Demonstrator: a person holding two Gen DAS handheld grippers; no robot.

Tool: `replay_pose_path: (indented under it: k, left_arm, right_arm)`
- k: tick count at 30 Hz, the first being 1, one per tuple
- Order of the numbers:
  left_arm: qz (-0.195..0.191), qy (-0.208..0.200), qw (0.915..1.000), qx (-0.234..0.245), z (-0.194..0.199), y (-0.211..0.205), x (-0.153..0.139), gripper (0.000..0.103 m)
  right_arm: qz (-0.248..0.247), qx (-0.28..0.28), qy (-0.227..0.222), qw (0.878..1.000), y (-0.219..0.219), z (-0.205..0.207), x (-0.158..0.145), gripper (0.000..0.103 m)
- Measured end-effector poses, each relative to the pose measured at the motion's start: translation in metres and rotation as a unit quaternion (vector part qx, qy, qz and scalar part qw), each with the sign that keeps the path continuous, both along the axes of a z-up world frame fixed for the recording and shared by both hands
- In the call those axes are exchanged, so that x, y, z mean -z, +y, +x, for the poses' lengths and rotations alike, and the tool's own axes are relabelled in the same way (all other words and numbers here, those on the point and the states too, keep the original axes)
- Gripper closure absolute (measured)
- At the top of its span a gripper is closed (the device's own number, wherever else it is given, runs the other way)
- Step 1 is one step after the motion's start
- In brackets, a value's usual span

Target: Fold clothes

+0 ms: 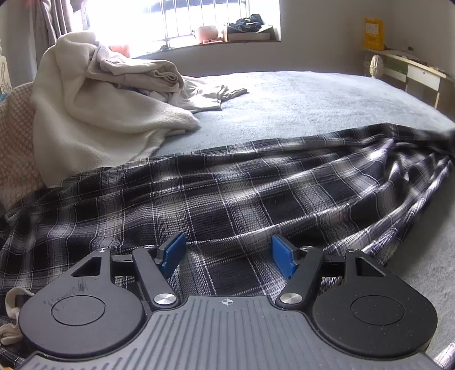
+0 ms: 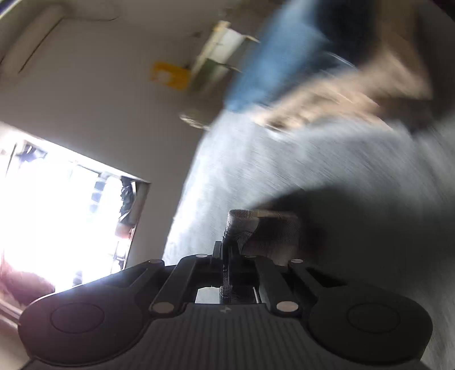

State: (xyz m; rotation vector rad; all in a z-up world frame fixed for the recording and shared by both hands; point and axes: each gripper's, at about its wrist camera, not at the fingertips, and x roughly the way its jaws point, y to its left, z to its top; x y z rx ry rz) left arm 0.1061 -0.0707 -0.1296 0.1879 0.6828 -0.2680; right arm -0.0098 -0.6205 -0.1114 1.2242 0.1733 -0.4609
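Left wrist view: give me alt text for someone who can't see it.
The open left gripper hovers over a black-and-white plaid garment spread across a grey bed. A heap of cream blanket and beige clothes sits at the back left, below a bright barred window.

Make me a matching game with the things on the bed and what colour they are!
Things:
1. blanket
2. plaid garment
3. bed cover
4. pads of the left hand-held gripper

Colours:
A. black and white checks
B. bright blue
C. cream
D. pale grey-blue

Pairs: 1-C, 2-A, 3-D, 4-B
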Motion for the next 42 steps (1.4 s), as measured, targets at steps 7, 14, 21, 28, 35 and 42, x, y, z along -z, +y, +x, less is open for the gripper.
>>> replay_pose_path:
  k: [7, 14, 21, 28, 35, 42]
  left_arm:
    - [0.002, 0.003, 1.0, -0.003, 0.002, -0.002, 0.001, 0.036]
    - [0.016, 0.004, 0.9999, 0.005, 0.007, -0.003, 0.001, 0.035]
    - [0.029, 0.01, 0.9995, 0.009, 0.008, -0.003, 0.001, 0.034]
    - [0.03, 0.01, 0.9994, 0.013, 0.009, -0.001, 0.001, 0.034]
    - [0.021, 0.006, 0.9997, 0.013, 0.008, 0.001, -0.001, 0.034]
    - [-0.006, -0.033, 0.9983, 0.048, -0.009, 0.002, -0.02, 0.034]
  right_arm:
    - [-0.118, -0.025, 0.046, 0.992, -0.022, 0.077, -0.047, 0.102]
    - [-0.157, -0.035, 0.096, 0.982, -0.039, 0.157, -0.047, 0.102]
    - [-0.198, -0.035, 0.146, 0.969, -0.044, 0.223, -0.031, 0.102]
    - [-0.131, -0.062, 0.248, 0.958, -0.06, 0.259, 0.015, 0.06]
    - [-0.116, -0.061, 0.187, 0.974, -0.063, 0.187, -0.01, 0.05]
    - [-0.068, -0.072, 0.199, 0.975, -0.055, 0.087, -0.038, 0.049]
